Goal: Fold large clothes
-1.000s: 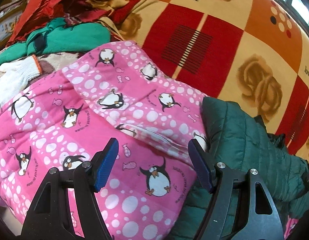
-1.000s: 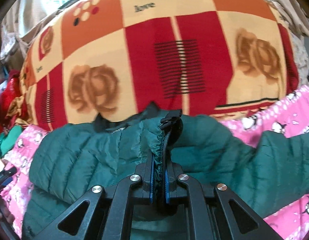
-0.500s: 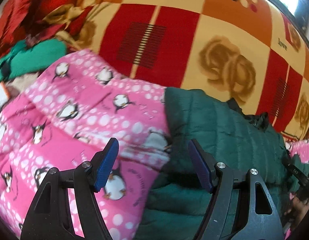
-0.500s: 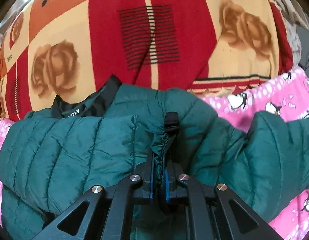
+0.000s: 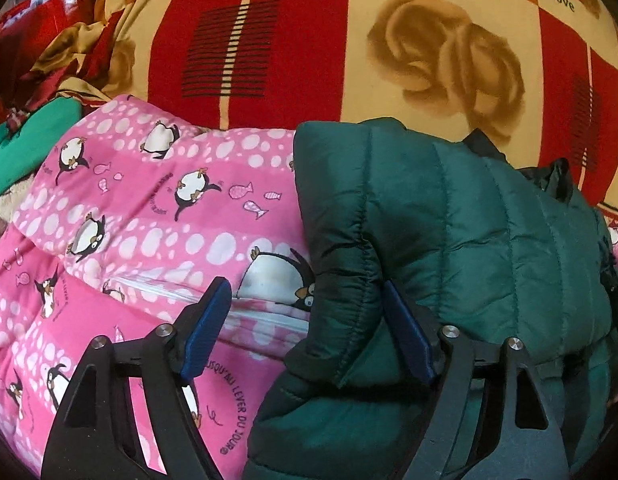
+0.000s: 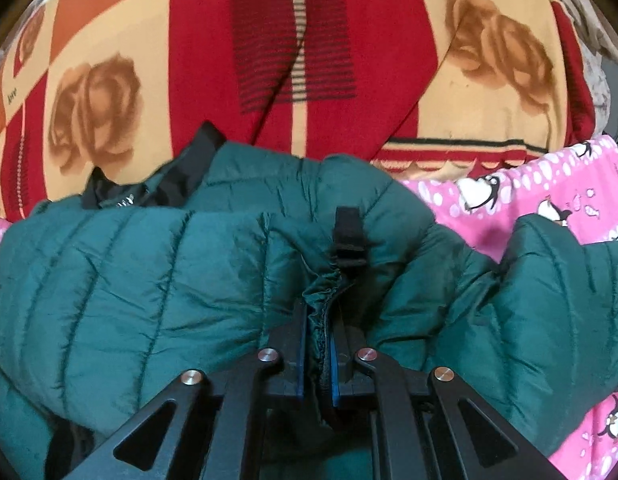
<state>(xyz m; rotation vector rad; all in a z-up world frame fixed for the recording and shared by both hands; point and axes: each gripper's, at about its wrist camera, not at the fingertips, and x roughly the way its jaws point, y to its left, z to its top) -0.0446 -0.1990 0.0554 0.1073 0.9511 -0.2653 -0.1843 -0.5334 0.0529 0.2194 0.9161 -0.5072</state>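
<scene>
Two grippers work one garment. Nearest us, our right gripper (image 6: 319,354) has its blue pads pressed together on a gathered, elasticated edge of the green jacket (image 6: 121,280), a black tab just beyond the pinch. Our left gripper (image 5: 307,328) is spread wide, its right pad touching the jacket's folded edge, its left pad over the pink quilt (image 5: 149,224). We judge we are mid-fold, one side already doubled over; next the left claw needs to close on that thick edge without catching the quilt beneath. The jacket is puffy, stitched in channels, slick and springy. It lies on the soft penguin-print quilt, with a fleecy rose-patterned blanket (image 5: 441,52) beyond.
</scene>
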